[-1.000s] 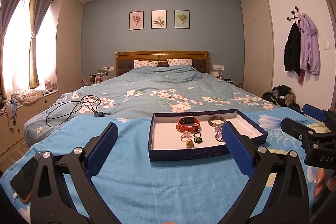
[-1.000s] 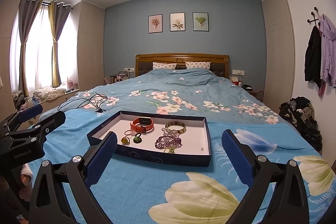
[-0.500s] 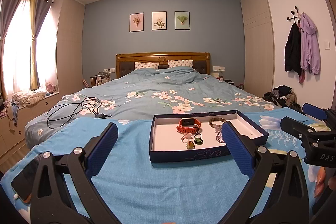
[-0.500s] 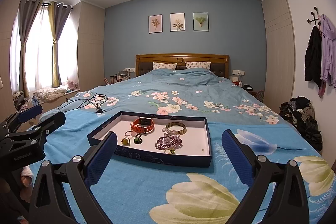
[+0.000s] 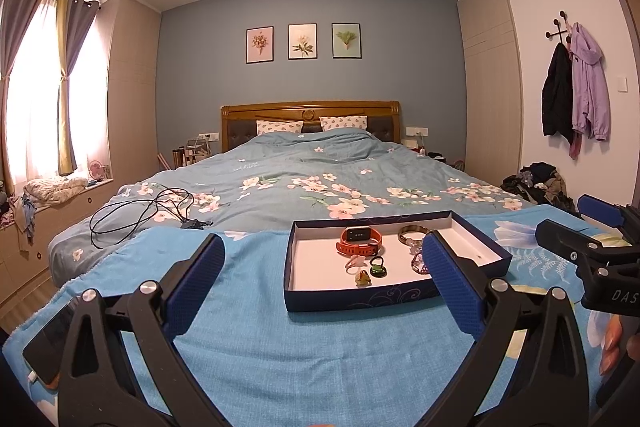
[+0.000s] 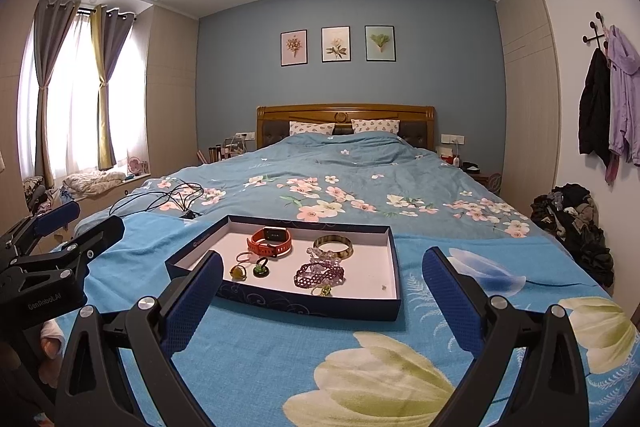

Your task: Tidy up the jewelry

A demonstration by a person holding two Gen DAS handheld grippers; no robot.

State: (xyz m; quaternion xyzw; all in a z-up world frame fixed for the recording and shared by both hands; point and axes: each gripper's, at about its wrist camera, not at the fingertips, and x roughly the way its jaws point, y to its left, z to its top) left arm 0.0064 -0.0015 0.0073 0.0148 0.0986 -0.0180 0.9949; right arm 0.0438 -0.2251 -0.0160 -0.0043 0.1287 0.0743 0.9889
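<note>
On the bed, both tongs, left tongs (image 5: 322, 285) and right tongs (image 6: 320, 287), hover wide open, empty, near the jewelry tray (image 6: 394, 263).

"That box (image 6: 304, 303) is showing navy walls with pale swirls, and a white floor inside."

"And the watch (image 6: 271, 242) is glowing orange-red around a black face. The bangle (image 6: 333, 246) beside it is looking mottled brown and cream."

"The beaded bracelet (image 6: 319, 275) is shimmering purple. One ring (image 6: 238, 272) is showing a yellow-green stone, the other ring (image 6: 261, 269) a darker green one."

"The blanket (image 6: 248, 359) under the box is reading bright blue, with big cream tulips and a pale blue one. The duvet (image 6: 360, 179) behind is wearing pink and white blossoms on dusty teal."

"Both grippers are showing black frames with dark blue dimpled pads (image 5: 450, 291)."
</note>
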